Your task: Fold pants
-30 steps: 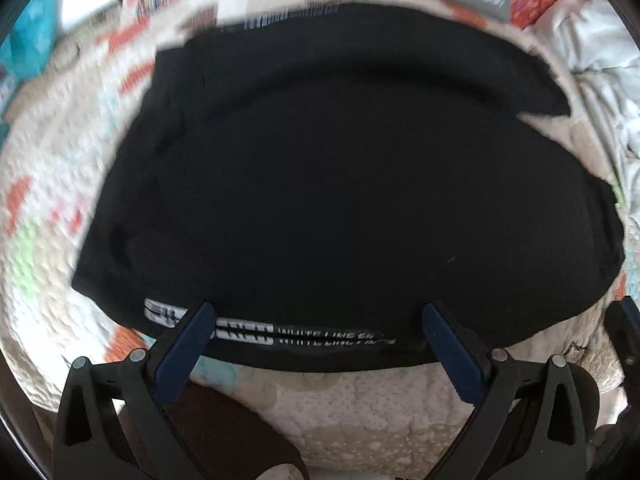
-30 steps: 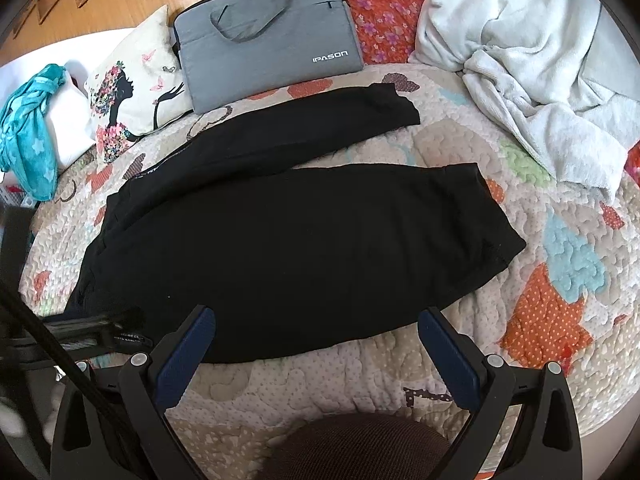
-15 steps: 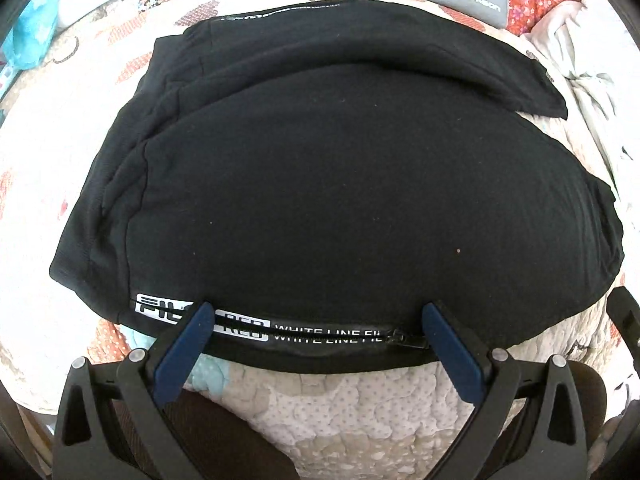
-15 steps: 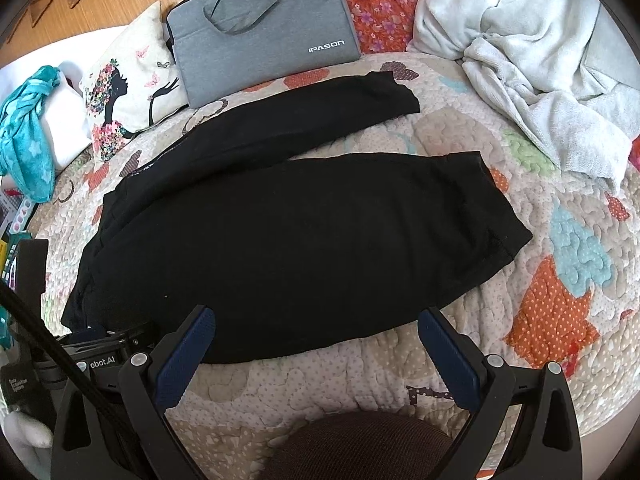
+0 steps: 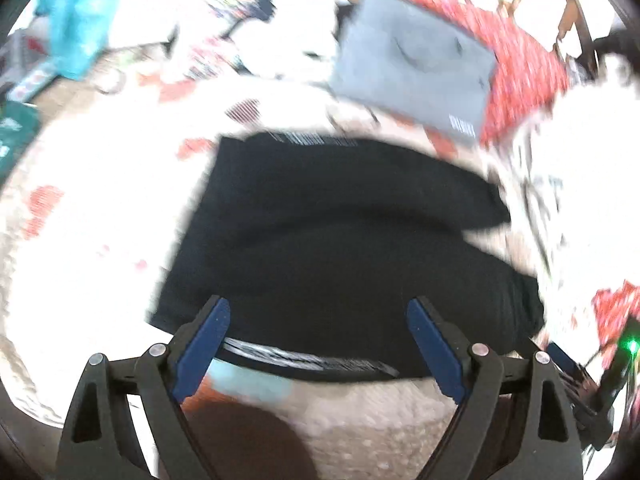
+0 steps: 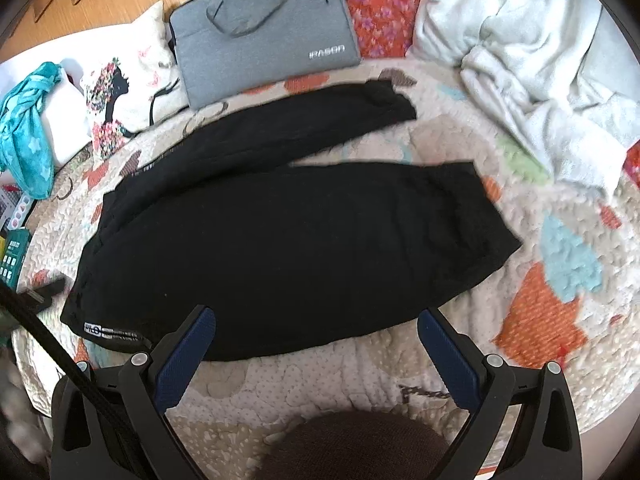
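Observation:
Black pants [image 6: 288, 248] lie flat on a patterned quilt [image 6: 560, 312], waist at the left, both legs running right, the far leg angled away. A white printed strip runs along the near waist edge [image 6: 112, 332]. In the blurred left wrist view the pants [image 5: 340, 248] fill the middle. My left gripper [image 5: 318, 312] is open and empty above the near edge by the printed strip. My right gripper [image 6: 316, 320] is open and empty above the near edge of the near leg.
A grey laptop bag [image 6: 264, 28] and a printed pillow [image 6: 124, 76] lie behind the pants. A white blanket [image 6: 532, 48] is heaped at the back right. Teal cloth [image 6: 28, 128] sits at the far left. A dark cable [image 6: 44, 336] crosses the lower left.
The left gripper has pulled back and tilted up fast, blurring its view; more of the bed shows. The right view shifted slightly. The pants have not moved.

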### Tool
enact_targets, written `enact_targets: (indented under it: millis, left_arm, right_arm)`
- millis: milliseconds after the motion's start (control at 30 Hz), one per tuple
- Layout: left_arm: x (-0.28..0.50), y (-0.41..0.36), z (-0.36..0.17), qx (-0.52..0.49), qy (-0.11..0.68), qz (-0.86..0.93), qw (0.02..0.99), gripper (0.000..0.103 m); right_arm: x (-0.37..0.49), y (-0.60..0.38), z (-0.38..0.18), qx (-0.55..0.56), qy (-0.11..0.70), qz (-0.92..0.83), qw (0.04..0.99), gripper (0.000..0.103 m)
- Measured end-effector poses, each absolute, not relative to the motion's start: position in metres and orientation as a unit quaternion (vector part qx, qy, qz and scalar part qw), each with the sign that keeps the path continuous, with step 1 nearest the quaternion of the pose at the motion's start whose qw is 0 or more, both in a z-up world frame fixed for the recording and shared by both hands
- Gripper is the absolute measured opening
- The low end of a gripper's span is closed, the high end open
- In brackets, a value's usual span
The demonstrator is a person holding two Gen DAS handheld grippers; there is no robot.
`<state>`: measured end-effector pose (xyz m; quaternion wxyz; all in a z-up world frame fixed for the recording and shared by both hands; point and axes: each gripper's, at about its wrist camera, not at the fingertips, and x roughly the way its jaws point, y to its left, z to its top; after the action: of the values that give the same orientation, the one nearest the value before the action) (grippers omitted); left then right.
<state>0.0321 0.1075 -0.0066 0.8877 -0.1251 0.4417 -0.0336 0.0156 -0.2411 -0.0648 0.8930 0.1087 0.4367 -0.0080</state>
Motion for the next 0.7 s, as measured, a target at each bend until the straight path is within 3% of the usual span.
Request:
enact_targets:
  millis: [100, 167, 233, 333, 500, 700]
  left_arm:
    - [0.046, 0.151, 0.008, -0.136, 0.435, -0.014, 0.89, 0.09]
    - [0.053, 0.179, 0.005, -0.15, 0.441, 0.002, 0.885, 0.085]
    - [0.066, 0.196, -0.005, -0.17, 0.454, 0.001, 0.875, 0.062]
    - [0.092, 0.212, -0.034, -0.213, 0.49, -0.003, 0.845, 0.038]
    - [0.133, 0.199, -0.074, -0.233, 0.532, -0.015, 0.814, 0.036]
    - [0.19, 0.18, -0.099, -0.206, 0.56, -0.028, 0.802, 0.036]
  right_arm:
    - [-0.002, -0.238, -0.024, 0.076, 0.364, -0.035, 0.928, 0.103]
    - [-0.012, -0.23, -0.004, 0.053, 0.307, -0.038, 0.949, 0.103]
    - [-0.009, -0.221, 0.002, 0.044, 0.291, 0.009, 0.956, 0.103]
    - [0.016, -0.209, -0.015, 0.071, 0.35, 0.065, 0.932, 0.103]
    - [0.043, -0.194, -0.059, 0.088, 0.414, 0.067, 0.903, 0.094]
    - [0.051, -0.186, -0.077, 0.06, 0.443, 0.068, 0.892, 0.093]
